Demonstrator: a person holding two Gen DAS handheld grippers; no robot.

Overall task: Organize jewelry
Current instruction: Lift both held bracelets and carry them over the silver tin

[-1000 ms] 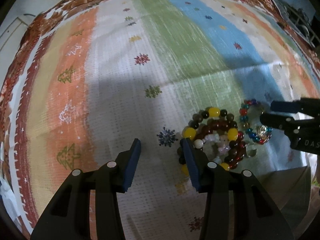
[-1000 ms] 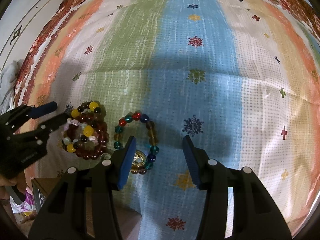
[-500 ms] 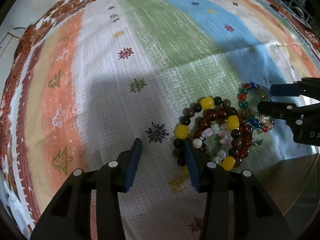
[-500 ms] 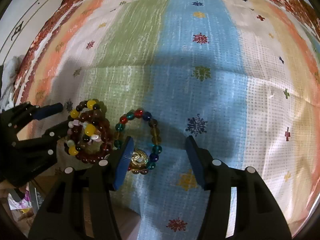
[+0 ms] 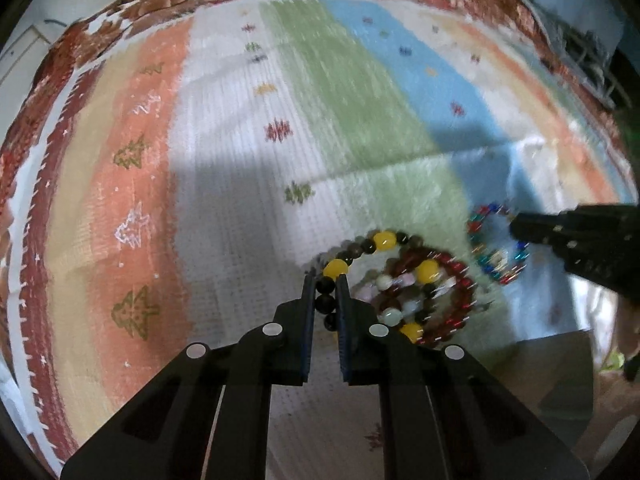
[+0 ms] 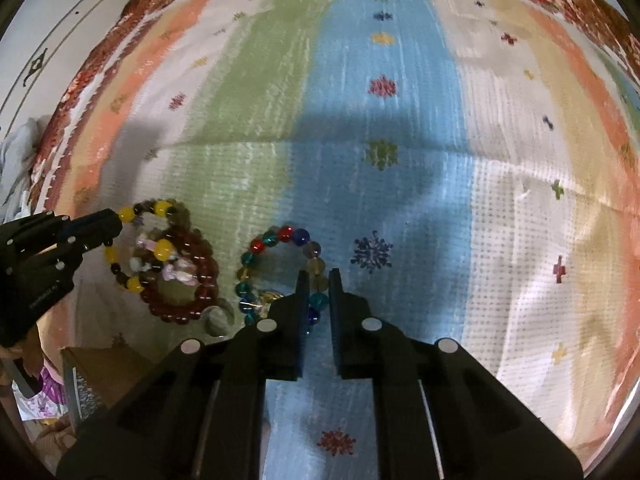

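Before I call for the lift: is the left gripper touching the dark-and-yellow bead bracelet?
Touching. The left wrist view shows the left gripper shut on the dark-and-yellow bead bracelet, with dark beads pinched between its pads.

Pastel-striped snowflake cloth (image 6: pixel 400 100), yellow-and-dark bracelet (image 5: pixel 384 240), seemingly maroon bracelet (image 6: pixel 200 280)
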